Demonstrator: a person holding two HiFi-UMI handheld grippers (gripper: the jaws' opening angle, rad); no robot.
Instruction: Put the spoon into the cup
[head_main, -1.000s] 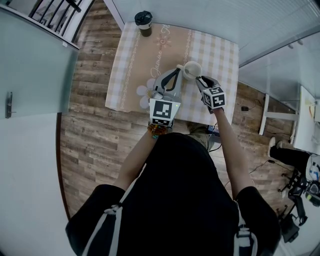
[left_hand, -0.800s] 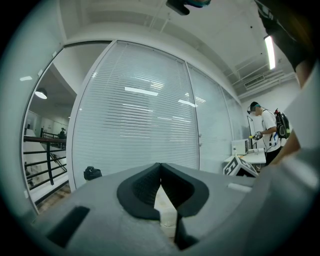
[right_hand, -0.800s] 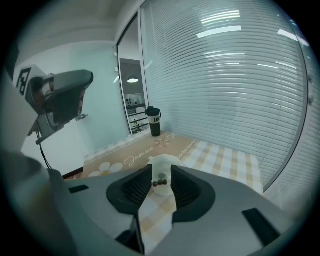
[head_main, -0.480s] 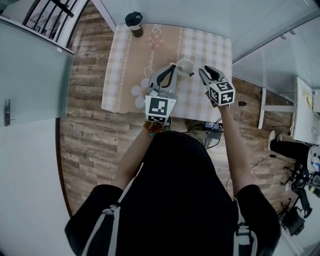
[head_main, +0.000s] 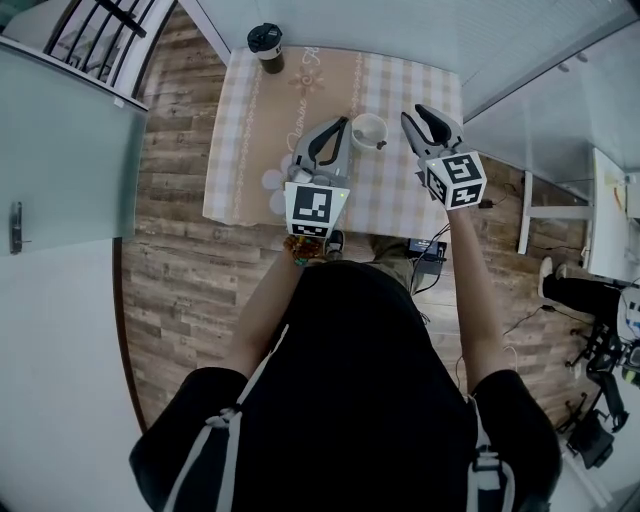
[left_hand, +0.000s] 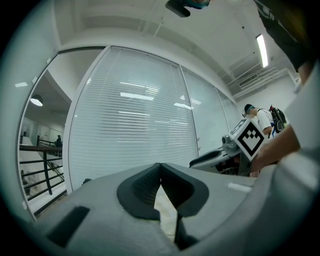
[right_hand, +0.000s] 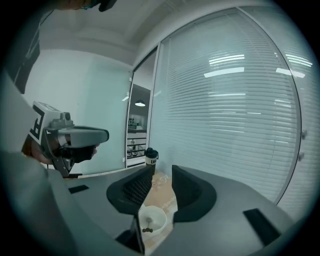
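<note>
A white cup (head_main: 368, 131) stands on the checked tablecloth, and in the right gripper view the cup (right_hand: 151, 220) has a small spoon (right_hand: 146, 227) lying inside it. My right gripper (head_main: 419, 113) hovers just right of the cup with its jaws a little apart and nothing between them; the cup shows through the gap of the right gripper (right_hand: 161, 173). My left gripper (head_main: 342, 123) is just left of the cup, its tips touching and holding nothing. In its own view the left gripper (left_hand: 160, 166) points at the window blinds.
A black lidded tumbler (head_main: 265, 43) stands at the table's far left corner, also seen as the tumbler (right_hand: 151, 158). The small table (head_main: 250, 150) is ringed by wooden floor, with a glass wall beyond. A person's shoes and gear lie at the right.
The right gripper has drawn back from the cup's rim to the right. Both grippers sit slightly further from the cup than a second ago.
</note>
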